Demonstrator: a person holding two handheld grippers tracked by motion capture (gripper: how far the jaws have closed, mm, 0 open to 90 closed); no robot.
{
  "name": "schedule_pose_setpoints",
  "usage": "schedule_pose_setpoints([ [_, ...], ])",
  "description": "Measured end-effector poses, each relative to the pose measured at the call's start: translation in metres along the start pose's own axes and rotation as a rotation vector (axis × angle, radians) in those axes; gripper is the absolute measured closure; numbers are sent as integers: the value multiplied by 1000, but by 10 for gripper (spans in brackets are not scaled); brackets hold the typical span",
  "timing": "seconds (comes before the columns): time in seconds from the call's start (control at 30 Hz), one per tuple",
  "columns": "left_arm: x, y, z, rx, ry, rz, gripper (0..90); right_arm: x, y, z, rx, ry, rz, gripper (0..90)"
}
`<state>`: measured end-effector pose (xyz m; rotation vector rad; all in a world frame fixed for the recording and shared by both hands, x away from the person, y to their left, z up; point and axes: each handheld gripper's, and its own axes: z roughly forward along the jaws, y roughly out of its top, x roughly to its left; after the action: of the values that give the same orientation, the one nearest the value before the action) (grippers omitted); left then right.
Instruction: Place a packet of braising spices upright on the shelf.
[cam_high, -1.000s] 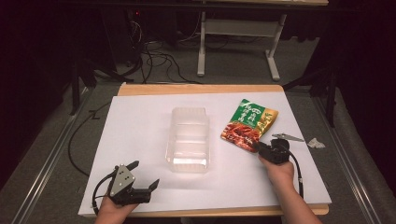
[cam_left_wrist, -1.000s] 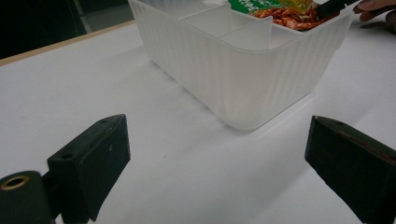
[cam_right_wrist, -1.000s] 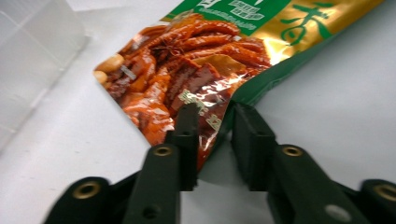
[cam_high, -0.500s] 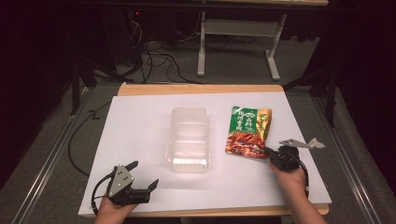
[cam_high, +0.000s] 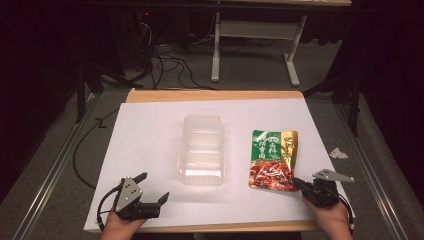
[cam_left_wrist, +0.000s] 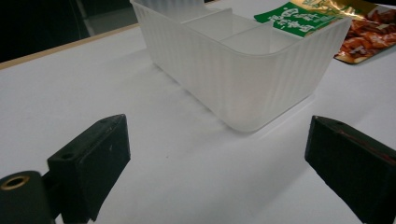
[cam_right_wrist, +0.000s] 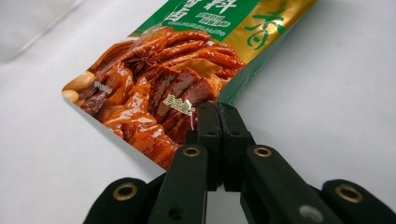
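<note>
Green, gold and red food pouch (cam_high: 273, 159) lies flat on the white table (cam_high: 150, 130), just right of clear tub (cam_high: 201, 149).

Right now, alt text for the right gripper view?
The right gripper is shut on the near corner of a food pouch, green and gold at the top with glossy braised meat pictured below, on a white table.

Clear ribbed plastic container (cam_high: 202, 151) mid surface (cam_high: 150, 130), white sheet over wood; crumpled scrap (cam_high: 339, 153) off its right edge; cables (cam_high: 165, 60) on floor behind.
</note>
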<state>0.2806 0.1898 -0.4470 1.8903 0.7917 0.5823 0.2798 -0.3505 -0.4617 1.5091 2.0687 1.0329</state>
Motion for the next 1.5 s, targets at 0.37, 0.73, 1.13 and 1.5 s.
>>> schedule_pose_setpoints([
  [0.37,-2,0,2,8,-3,7,72,-13,-9,-12,-37,23,73,580],
  [0.73,-1,0,3,9,2,6,72,-22,20,12,-153,19,85,358],
  [1.13,1,0,7,15,-9,-5,72,-37,51,48,-177,-5,58,203],
  [1.5,1,-1,7,19,-6,-7,72,-70,69,80,-88,5,164,192],
])
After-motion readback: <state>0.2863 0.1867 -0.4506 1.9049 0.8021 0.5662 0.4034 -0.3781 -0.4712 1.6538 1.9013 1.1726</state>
